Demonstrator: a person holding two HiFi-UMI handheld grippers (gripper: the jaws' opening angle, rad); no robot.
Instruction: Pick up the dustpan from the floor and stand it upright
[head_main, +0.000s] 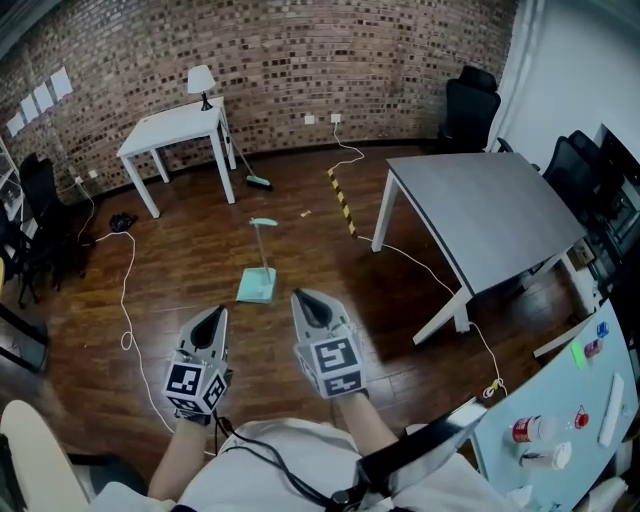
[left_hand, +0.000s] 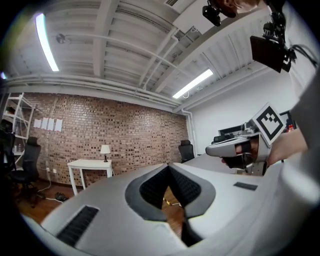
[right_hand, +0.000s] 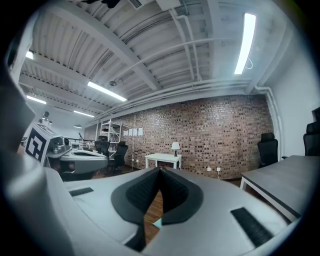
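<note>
Both grippers are level in front of me, side by side and apart, over the wooden floor (head_main: 180, 260).

Left gripper (head_main: 214, 316): in the left gripper view the two dark ribbed pads meet at their tips. Jaws closed, with nothing between them. Only floor shows through the narrow slit below the tips.

Right gripper (head_main: 306, 299): in the right gripper view the pads also meet at the tips. Jaws closed and empty. A small corner of teal shows through the slit under the tips.

Dustpan (head_main: 257, 285): teal, on the floor just ahead of the grippers, slightly nearer the right one and roughly between their lines. The pan end is toward me, and the long thin handle runs away from me toward the brick wall (head_main: 300, 50), ending in a wider grip. Neither gripper touches it. From the steep head view I cannot tell whether it lies flat or stands.

Surroundings: a white table (head_main: 175, 130) with a lamp (head_main: 201, 80) stands at the far left against the wall. A broom (head_main: 259, 183) leans beside it with its head on the floor. A strip of yellow-and-black tape (head_main: 342, 200) lies on the floor beyond the dustpan. The grey table (head_main: 490, 215) stands to the right, well apart from the dustpan.
</note>
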